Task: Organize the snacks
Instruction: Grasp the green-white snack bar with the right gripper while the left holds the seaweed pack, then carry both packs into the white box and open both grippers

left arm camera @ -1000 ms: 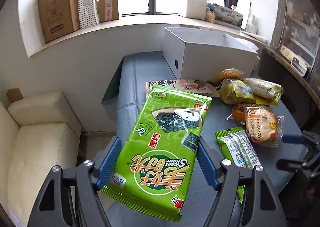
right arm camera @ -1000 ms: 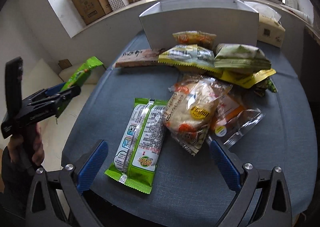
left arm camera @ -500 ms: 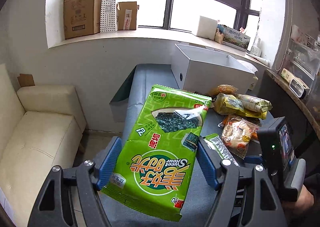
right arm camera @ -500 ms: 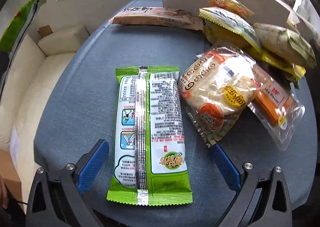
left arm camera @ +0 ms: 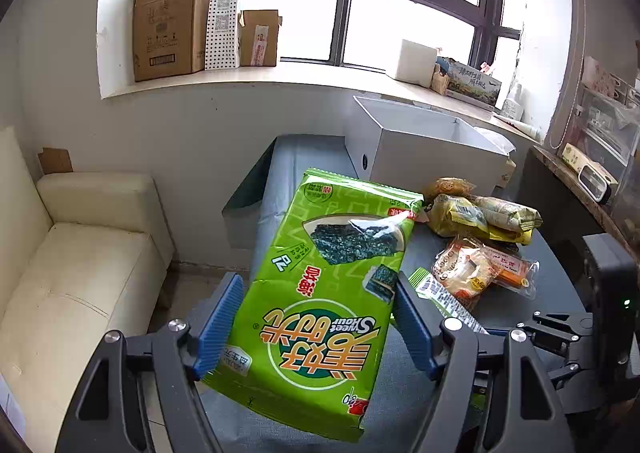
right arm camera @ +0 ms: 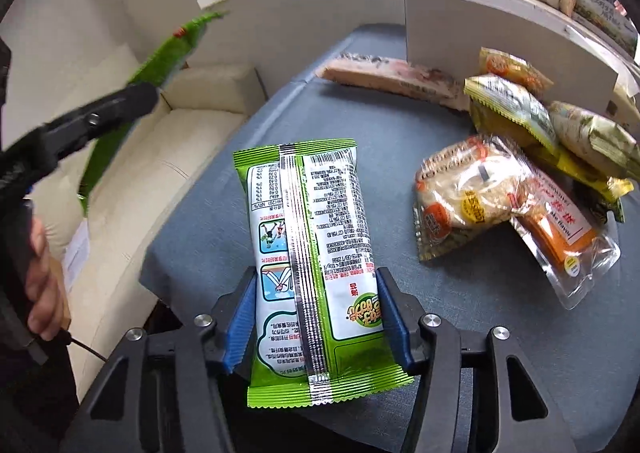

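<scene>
With the seaweed bag [left arm camera: 320, 305] clamped aloft in the left gripper [left arm camera: 316, 325], the green snack packet [right arm camera: 310, 265] just closed upon between the right gripper [right arm camera: 314, 317] pads could be crumpled or slipped, being pinched only at its near end.

Left wrist view: seaweed bag [left arm camera: 320, 309] covers the near-left part of the tabletop [left arm camera: 304, 161] and the flat packet behind it; small green packet [left arm camera: 436, 293] mostly hidden behind the right finger. Right gripper [left arm camera: 560, 341] cut off at the picture's right edge, jaws not visible there. Right wrist view: seaweed bag [right arm camera: 132, 101] blurred, edge-on, print unreadable; hand [right arm camera: 40, 273] cut by the left edge. White box [right arm camera: 500, 49] interior hidden by its wall. Small print on green packet [right arm camera: 316, 253] too fine to read
</scene>
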The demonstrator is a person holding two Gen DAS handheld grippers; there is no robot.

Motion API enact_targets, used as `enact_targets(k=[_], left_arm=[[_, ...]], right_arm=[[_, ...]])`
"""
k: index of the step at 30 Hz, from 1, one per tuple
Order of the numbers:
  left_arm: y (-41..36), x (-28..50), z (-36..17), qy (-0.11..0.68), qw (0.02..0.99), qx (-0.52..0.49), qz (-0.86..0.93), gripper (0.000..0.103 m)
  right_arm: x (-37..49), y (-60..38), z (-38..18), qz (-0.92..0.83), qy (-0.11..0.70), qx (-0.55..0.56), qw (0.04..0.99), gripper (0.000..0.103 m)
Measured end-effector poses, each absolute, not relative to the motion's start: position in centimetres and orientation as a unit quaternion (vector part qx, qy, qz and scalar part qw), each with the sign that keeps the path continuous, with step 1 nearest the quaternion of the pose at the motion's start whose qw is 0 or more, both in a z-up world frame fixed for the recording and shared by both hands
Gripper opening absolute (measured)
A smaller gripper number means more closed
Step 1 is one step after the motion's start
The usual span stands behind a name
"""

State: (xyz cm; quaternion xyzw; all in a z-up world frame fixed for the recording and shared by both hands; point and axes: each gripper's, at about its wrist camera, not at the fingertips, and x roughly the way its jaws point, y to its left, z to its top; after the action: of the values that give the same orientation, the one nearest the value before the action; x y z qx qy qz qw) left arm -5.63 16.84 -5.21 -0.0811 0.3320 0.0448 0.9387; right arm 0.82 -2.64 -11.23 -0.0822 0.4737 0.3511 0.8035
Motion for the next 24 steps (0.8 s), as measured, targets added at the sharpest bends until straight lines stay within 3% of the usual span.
enact_targets(k=[13,24], left_arm=[[12.2,-1.5,-0.8,0.296,0.952,-0.08,0.021,0.078],[4.0,5.7,3.3,0.263,0.964,-0.042,-0.011,0.078]], right_arm=[[3.3,-10.7,-2.9,0.29,0.334,-0.017,0.897,0.061],[8.5,-17.8,1.2,0.225,0.279,0.003,0.934,0.062]])
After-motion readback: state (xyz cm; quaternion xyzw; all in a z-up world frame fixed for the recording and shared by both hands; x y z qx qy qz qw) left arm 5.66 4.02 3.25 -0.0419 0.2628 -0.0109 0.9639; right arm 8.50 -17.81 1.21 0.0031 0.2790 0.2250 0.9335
